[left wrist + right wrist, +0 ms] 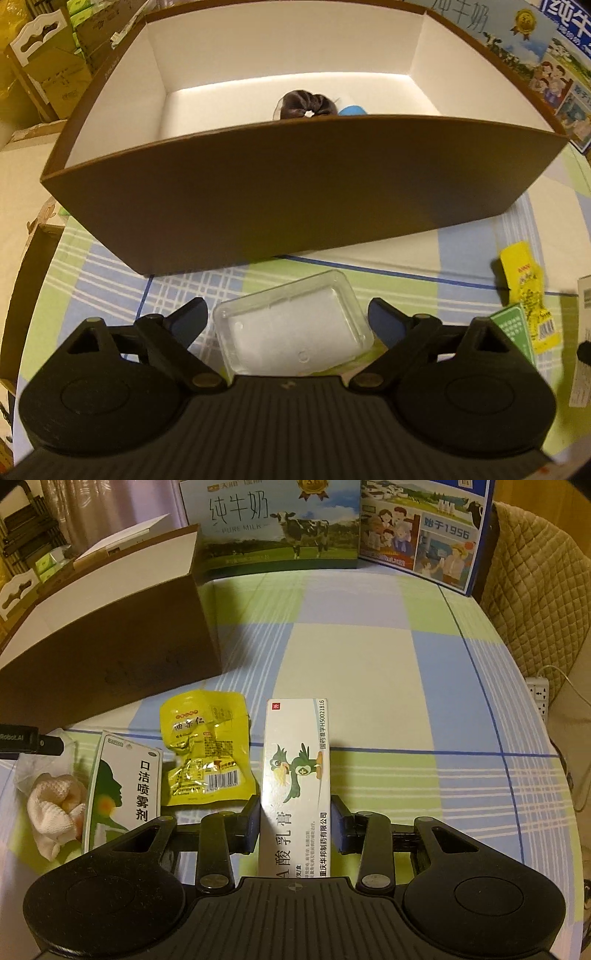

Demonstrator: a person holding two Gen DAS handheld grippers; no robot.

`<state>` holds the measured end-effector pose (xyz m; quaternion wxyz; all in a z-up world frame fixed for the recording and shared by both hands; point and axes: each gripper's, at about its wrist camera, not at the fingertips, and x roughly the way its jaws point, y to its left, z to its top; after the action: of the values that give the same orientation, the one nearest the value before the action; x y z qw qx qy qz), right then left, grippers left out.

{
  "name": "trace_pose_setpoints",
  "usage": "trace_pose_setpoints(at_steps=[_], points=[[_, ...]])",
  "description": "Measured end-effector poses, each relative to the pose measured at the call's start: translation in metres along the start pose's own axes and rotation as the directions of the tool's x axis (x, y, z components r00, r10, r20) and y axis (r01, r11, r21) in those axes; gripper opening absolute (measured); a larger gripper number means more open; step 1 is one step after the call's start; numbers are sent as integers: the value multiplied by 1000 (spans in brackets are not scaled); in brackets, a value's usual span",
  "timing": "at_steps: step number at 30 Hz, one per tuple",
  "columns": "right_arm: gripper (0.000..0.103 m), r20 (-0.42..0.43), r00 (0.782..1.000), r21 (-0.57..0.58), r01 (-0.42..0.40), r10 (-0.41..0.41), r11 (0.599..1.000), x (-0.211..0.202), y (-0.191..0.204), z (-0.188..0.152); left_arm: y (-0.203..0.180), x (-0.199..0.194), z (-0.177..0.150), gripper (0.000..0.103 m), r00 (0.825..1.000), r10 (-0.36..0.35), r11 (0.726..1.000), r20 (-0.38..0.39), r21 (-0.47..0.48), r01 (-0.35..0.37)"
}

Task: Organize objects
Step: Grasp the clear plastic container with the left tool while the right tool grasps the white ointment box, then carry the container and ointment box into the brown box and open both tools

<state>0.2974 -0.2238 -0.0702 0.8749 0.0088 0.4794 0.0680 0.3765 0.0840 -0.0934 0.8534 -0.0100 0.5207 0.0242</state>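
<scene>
Right gripper (294, 821): fingers closed against both long sides of the ointment carton (295, 775), which lies flat on the checked tablecloth (369, 664) beside the yellow snack packet (207, 746). Left gripper (287, 320): fingers spread wide, touching nothing, with the clear plastic tray (291, 321) between them just before the brown box (288, 177).

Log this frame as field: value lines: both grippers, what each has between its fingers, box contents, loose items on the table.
left gripper: open, fingers either side of clear plastic tray, not touching it
right gripper: fingers against both sides of ointment box
brown box: open top, holds dark scrunchie and a blue object, mostly hidden
loose on tablecloth: yellow snack packet, throat spray box, white gauze
</scene>
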Motion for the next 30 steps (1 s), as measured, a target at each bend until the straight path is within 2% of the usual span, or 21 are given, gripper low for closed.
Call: trace_pose_setpoints(at_steps=[5, 11, 16, 22, 30], points=[[35, -6, 1000, -1, -6, 6, 1000, 2, 0, -1, 10, 2, -9, 90, 1000, -6, 1000, -7, 10, 6], [35, -10, 1000, 2, -11, 11, 1000, 2, 0, -2, 47, -4, -28, 86, 1000, -22, 999, -6, -35, 21], [35, -12, 1000, -8, -22, 22, 1000, 3, 3, -3, 68, -13, -42, 86, 1000, -10, 1000, 1, -20, 10], [35, -4, 999, -22, -39, 39, 999, 0, 8, -1, 74, -24, -51, 86, 1000, -19, 1000, 7, -6, 19], [35, 24, 997, -36, -67, 68, 997, -12, 13, 3, 67, -55, -50, 86, 997, -41, 999, 67, 36, 39]])
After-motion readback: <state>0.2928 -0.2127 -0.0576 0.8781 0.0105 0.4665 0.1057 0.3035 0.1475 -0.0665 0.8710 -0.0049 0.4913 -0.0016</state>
